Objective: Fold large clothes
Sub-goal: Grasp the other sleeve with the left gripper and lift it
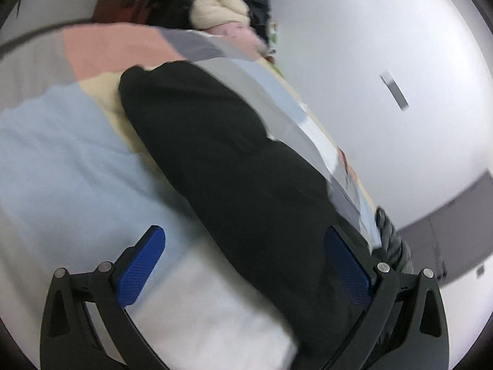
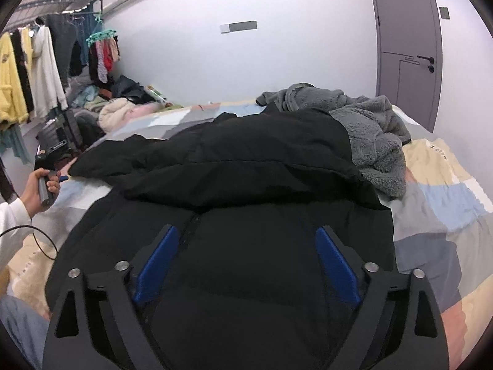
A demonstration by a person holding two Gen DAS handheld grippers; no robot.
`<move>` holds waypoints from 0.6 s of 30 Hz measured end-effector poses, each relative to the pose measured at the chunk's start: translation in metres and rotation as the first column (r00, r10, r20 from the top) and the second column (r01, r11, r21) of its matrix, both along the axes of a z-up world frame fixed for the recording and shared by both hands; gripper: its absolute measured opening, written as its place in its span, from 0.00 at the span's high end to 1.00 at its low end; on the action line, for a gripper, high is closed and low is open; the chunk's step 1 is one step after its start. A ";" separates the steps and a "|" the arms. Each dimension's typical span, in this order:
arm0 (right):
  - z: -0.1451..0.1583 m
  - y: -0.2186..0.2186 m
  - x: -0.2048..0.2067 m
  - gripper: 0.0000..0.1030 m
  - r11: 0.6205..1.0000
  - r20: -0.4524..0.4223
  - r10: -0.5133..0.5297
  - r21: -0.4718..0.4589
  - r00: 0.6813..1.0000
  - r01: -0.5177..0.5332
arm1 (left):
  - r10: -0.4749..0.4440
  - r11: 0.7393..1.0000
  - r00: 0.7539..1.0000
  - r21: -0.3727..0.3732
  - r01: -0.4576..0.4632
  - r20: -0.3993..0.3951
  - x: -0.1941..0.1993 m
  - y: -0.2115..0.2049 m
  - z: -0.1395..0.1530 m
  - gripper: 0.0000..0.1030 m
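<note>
A large black padded jacket (image 2: 246, 160) lies on the patchwork bedspread (image 2: 443, 209), one part folded over the body. My right gripper (image 2: 246, 243) is open, its blue pads (image 2: 160, 256) spread above the jacket's front near the zip. In the tilted, blurred left wrist view the jacket (image 1: 222, 160) runs as a dark band across the bed, and my left gripper (image 1: 246, 246) is open with the jacket's edge between its pads (image 1: 144, 262). The hand holding the left gripper (image 2: 46, 182) shows at the bed's left side.
A grey fleece garment (image 2: 363, 120) lies bunched beyond the jacket. A heap of clothes (image 2: 123, 104) lies at the far left end of the bed, with a hanging rack (image 2: 37, 61) behind. A grey door (image 2: 406, 46) stands at the right.
</note>
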State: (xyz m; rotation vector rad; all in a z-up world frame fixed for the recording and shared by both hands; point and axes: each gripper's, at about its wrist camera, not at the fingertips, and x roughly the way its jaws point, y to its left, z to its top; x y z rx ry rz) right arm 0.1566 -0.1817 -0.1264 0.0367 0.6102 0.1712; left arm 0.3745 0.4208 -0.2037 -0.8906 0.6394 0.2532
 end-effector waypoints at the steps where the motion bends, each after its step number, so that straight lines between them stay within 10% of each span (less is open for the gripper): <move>1: -0.002 0.001 0.002 0.05 1.000 -0.002 -0.005 -0.010 1.000 0.005 | 0.017 1.000 1.000 -0.011 -0.016 0.010 0.004 0.008 -0.006 0.01; 12: -0.023 0.007 0.046 0.01 0.996 -0.056 -0.069 -0.054 0.996 0.066 | 0.145 0.986 0.988 -0.091 -0.140 0.048 0.059 0.068 -0.052 0.07; 18: -0.031 -0.001 0.063 0.01 0.990 -0.063 -0.119 -0.082 0.991 0.114 | 0.159 0.985 0.984 -0.081 -0.152 0.078 0.058 0.069 -0.042 0.55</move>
